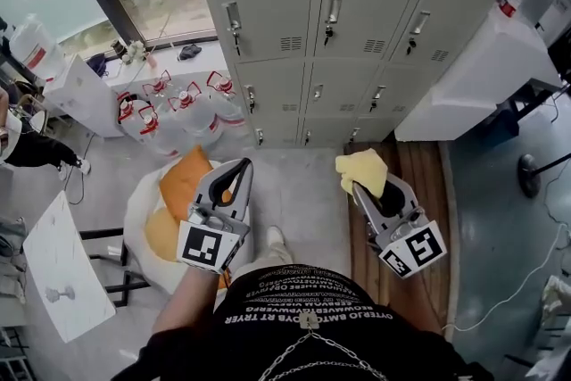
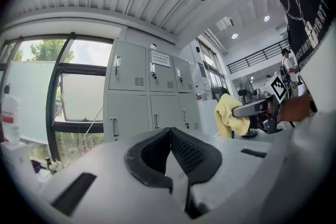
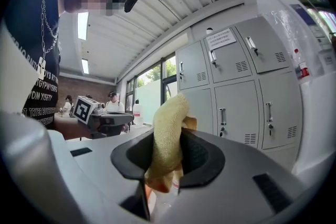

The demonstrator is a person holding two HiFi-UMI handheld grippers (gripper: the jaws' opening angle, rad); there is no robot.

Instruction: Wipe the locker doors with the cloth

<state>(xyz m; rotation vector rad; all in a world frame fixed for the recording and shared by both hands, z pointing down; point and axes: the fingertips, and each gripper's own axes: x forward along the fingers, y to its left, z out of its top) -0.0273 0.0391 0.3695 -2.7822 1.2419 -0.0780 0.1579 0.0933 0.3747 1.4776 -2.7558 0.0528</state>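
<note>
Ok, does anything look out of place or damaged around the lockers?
Nothing stands out. The locker doors look shut and straight, the yellow cloth is clamped in the right tool, and the left tool is shut, empty.

Only the white print on the black shirt (image 1: 308, 303), lower middle of the head view, partly reads, "TRYER" among garbled letters, while the paper notice (image 3: 220, 38) on a locker door (image 3: 228, 60), upper right of the right gripper view, is too small to read.

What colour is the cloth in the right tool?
Pale yellow. The cloth shows best in the right gripper view.
</note>
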